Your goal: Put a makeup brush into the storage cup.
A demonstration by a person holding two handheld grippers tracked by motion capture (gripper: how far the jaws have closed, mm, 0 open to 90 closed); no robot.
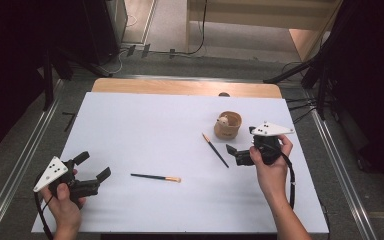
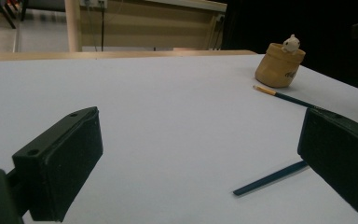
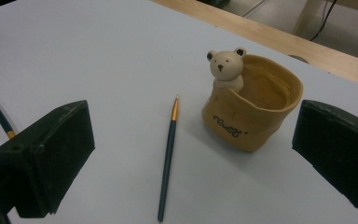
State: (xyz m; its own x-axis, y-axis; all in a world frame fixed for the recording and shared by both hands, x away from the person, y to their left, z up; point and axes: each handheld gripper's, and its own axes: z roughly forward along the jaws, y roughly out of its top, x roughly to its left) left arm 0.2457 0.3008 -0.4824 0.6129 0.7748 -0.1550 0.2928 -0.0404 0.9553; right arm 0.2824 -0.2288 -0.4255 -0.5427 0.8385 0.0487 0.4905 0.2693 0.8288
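Note:
A tan cup [image 1: 228, 125] with a small white bear on its rim stands at the right of the white table [image 1: 145, 130]. Two dark pencils with gold ends lie on the sheet: one slanted [image 1: 215, 150] just left of the cup, one level [image 1: 155, 177] near the middle front. My left gripper [image 1: 93, 166] is open at the front left, pointing towards the level pencil [image 2: 270, 178]. My right gripper [image 1: 241, 141] is open beside the cup [image 3: 254, 109], and the slanted pencil [image 3: 168, 158] lies ahead between its jaws. Nothing is held.
A wooden strip [image 1: 185, 87] borders the table's far edge. Beyond it are grey floor, cables and dark stands. Metal rails [image 1: 25, 150] run along both sides of the table. The left gripper view also takes in the cup [image 2: 279, 65] and the slanted pencil [image 2: 289, 97] far off.

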